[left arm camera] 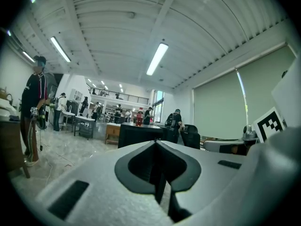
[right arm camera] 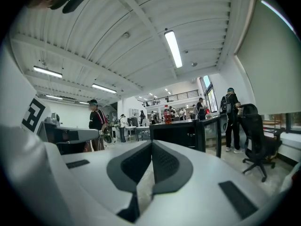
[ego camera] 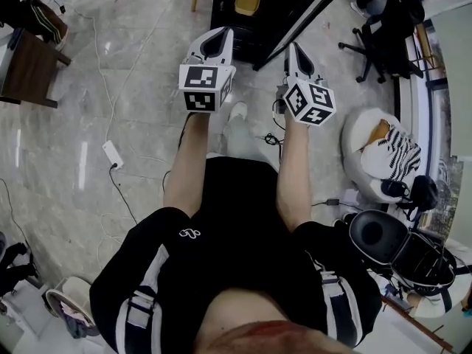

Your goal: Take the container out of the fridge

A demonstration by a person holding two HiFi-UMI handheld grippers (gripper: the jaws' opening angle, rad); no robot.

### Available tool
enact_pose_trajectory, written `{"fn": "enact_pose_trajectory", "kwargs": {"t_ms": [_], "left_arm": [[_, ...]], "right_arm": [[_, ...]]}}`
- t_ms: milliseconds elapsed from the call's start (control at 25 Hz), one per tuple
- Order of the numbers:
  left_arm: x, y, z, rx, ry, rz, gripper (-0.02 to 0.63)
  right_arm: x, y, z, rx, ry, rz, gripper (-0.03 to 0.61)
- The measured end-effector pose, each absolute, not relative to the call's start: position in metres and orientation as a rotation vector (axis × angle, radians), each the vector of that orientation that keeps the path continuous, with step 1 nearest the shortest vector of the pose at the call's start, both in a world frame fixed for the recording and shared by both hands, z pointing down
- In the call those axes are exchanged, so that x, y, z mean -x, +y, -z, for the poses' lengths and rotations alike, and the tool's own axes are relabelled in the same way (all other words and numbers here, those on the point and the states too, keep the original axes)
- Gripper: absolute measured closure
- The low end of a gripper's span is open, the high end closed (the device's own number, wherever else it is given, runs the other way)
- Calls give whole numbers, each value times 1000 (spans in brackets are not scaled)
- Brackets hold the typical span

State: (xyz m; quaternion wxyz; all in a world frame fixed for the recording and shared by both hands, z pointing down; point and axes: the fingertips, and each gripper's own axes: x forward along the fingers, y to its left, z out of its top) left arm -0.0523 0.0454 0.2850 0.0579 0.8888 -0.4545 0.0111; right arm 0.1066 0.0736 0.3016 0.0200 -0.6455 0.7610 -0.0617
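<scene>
The left hand-held gripper (left arm camera: 157, 147) is held with its jaws pressed together and nothing between them. The right hand-held gripper (right arm camera: 151, 147) is likewise closed and empty. In the head view both are held out side by side at the top centre of the frame, above the marble floor (ego camera: 140, 72). They are pointed toward a black cabinet (ego camera: 236, 21) at the top edge and are kept apart from it. A yellow shape (ego camera: 247, 2) is seen within the cabinet's outline; whether it is the container cannot be told. A red bottle (right arm camera: 167, 114) is seen on the cabinet top in the right gripper view. A white power strip (ego camera: 112, 153) lies on the floor at the left.
</scene>
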Motion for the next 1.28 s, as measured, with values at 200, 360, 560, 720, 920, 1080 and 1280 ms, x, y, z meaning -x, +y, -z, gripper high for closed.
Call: {"fn": "enact_pose_trajectory", "kwargs": {"t_ms": [200, 360, 560, 720, 920, 1080, 1280], "left_arm": [[55, 10, -292, -2671, -1407, -49, 604], [51, -26, -302, -2636, -1440, -60, 604], [31, -71, -327, -2601, -1441, -108, 604], [10, -113, -347, -2570, -1432, -163, 604], [-12, -168, -364, -2533, -1445, -232, 604], [-26, -207, -376, -2494, -1472, -280, 604], [-35, -237, -390, -2444, -1504, -323, 604]], "right_arm": [[-104, 33, -306, 1967, 2374, 205, 566], [-106, -6, -316, 1945, 2411, 228, 566], [-130, -53, -342, 1952, 2405, 305, 566], [-150, -100, -357, 1944, 2402, 362, 566], [-176, -159, -376, 1929, 2405, 440, 566], [-195, -202, -388, 1919, 2413, 493, 566], [-206, -236, -406, 1895, 2439, 561, 566]]}}
